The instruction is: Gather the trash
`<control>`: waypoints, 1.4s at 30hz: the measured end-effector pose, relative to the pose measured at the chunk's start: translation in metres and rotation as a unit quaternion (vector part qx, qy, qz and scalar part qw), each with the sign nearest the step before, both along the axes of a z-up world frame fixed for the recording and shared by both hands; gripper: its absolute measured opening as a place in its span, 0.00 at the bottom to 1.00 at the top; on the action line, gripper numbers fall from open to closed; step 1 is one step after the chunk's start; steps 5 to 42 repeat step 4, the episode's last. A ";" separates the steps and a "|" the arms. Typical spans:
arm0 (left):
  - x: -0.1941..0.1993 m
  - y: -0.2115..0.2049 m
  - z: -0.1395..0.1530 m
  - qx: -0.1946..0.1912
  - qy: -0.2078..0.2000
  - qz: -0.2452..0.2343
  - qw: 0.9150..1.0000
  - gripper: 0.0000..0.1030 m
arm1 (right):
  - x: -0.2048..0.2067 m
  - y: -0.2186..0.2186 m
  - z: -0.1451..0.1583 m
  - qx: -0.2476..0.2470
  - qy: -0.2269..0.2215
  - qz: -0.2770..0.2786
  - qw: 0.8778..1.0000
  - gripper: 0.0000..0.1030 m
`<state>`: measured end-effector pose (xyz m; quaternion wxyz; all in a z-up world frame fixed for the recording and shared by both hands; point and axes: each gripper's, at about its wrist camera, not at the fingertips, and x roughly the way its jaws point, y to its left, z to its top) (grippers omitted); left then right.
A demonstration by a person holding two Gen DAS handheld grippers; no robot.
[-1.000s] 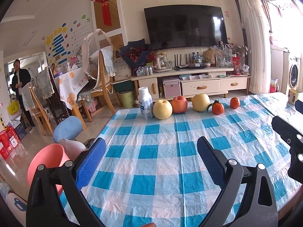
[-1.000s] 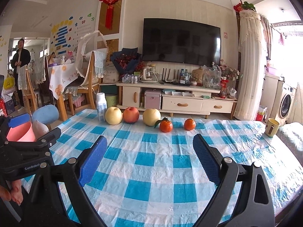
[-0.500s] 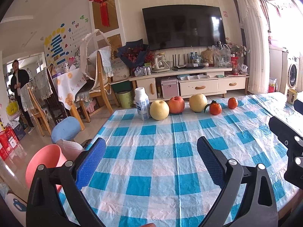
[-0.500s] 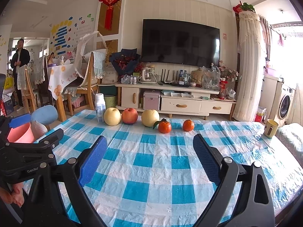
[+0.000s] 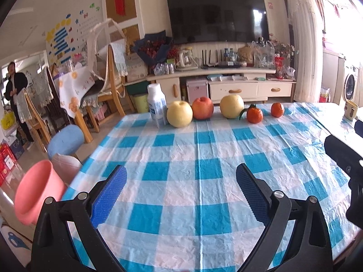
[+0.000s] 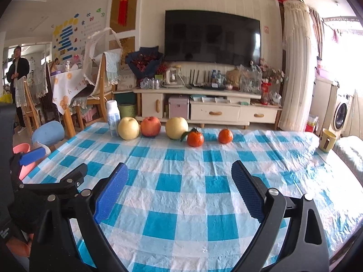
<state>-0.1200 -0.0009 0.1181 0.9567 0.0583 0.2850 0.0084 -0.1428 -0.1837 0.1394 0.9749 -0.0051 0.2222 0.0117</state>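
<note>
A white plastic bottle with a blue label (image 5: pixel 157 106) (image 6: pixel 113 118) stands upright at the far left end of a row on the blue-and-white checked tablecloth (image 5: pixel 204 158) (image 6: pixel 181 176). A pink bin (image 5: pixel 37 192) (image 6: pixel 21 149) sits on the floor off the table's left edge. My left gripper (image 5: pixel 181 173) is open over the near part of the table, nothing between its blue pads. My right gripper (image 6: pixel 179 171) is also open and empty, to the right of the left one.
Right of the bottle lie a yellow apple (image 5: pixel 179 114), a red apple (image 5: pixel 202 108), another yellow apple (image 5: pixel 231 106) and two tangerines (image 5: pixel 254 114). A yellow mug (image 6: pixel 327 140) stands at the far right. A blue stool (image 5: pixel 65 139) and wooden chairs stand left; a person (image 5: pixel 15 90) stands far left.
Both grippers have edged forward toward the fruit row, so the bottle and fruit appear slightly nearer. Both stay open and empty.
</note>
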 end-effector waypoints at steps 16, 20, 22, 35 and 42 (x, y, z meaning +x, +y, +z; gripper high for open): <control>0.029 -0.008 -0.029 -0.020 0.052 0.008 0.998 0.93 | 0.033 -0.018 -0.022 0.004 0.045 -0.029 0.999 0.90; 0.029 -0.008 -0.029 -0.020 0.052 0.008 0.998 0.93 | 0.033 -0.018 -0.022 0.004 0.045 -0.029 0.999 0.90; 0.029 -0.008 -0.029 -0.020 0.052 0.008 0.998 0.93 | 0.033 -0.018 -0.022 0.004 0.045 -0.029 0.999 0.90; 0.029 -0.008 -0.029 -0.020 0.052 0.008 0.998 0.93 | 0.033 -0.018 -0.022 0.004 0.045 -0.029 0.999 0.90; 0.029 -0.008 -0.029 -0.020 0.052 0.008 0.998 0.93 | 0.033 -0.018 -0.022 0.004 0.045 -0.029 0.999 0.90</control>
